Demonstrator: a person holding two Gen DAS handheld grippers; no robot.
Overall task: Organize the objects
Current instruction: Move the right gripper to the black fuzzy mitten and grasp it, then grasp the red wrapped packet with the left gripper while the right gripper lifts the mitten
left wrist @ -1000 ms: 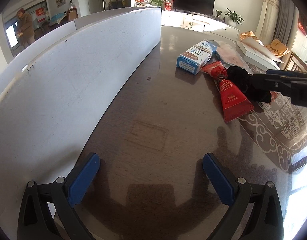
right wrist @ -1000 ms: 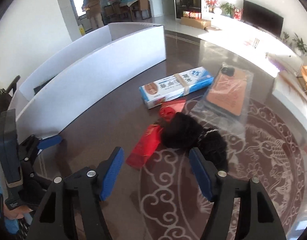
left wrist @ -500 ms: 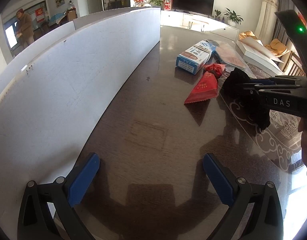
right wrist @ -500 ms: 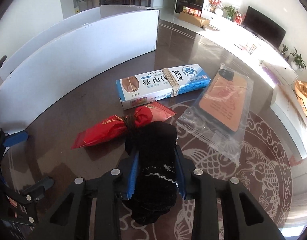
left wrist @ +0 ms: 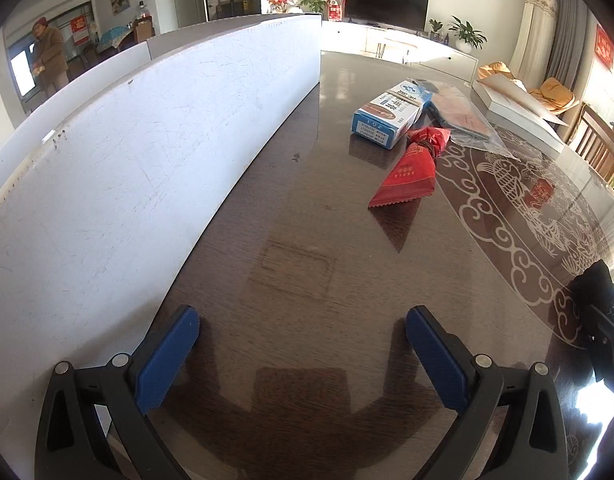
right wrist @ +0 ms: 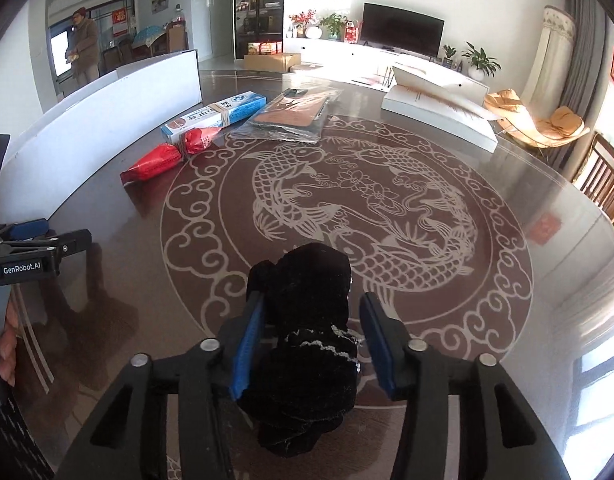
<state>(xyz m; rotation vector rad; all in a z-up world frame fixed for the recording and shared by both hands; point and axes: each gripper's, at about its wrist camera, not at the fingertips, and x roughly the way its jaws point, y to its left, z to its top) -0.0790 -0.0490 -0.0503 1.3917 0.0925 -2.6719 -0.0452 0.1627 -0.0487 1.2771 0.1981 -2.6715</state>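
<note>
A black bundled cloth [right wrist: 307, 340] lies on the patterned round table [right wrist: 387, 208], between the jaws of my right gripper [right wrist: 313, 304]. Those jaws are opening: the right pad stands clear of the cloth and the left pad is just beside it. From the left wrist the cloth [left wrist: 599, 280] shows at the right edge. My left gripper [left wrist: 301, 320] hovers open over bare tabletop with nothing in it. A red packet [right wrist: 163, 158], a blue and white box [right wrist: 215, 114] and a clear bag with a brown item [right wrist: 295, 114] lie together at the far left.
A curved white board [left wrist: 127, 140] stands along the table's left side. A flat white box [right wrist: 439, 108] rests at the far edge. Wooden chairs [right wrist: 603, 184] stand at the right. A person stands far back in the room.
My right gripper took hold of the black cloth next to the red packet, carried it toward the near side of the table, and its jaws have now parted. The left gripper stayed still.
</note>
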